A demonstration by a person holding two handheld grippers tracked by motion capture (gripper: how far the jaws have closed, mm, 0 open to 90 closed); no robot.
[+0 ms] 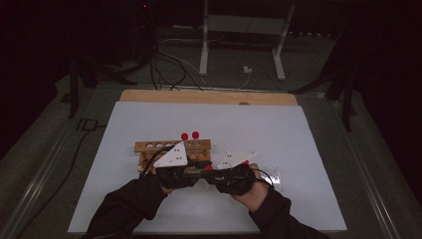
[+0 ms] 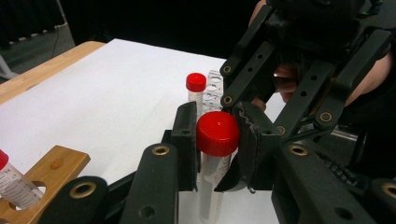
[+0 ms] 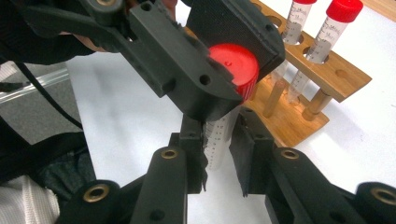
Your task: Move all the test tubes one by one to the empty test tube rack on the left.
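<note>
tube: upright, between both hands | left gripper: jaws clenched on red cap | right gripper: jaws clamping tube body | rack: just beyond

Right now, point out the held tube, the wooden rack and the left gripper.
tube (image 2: 217,133), left gripper view, on its red cap
rack (image 3: 327,74), right gripper view, on its top board
left gripper (image 2: 219,144), left gripper view, between its jaws
</note>
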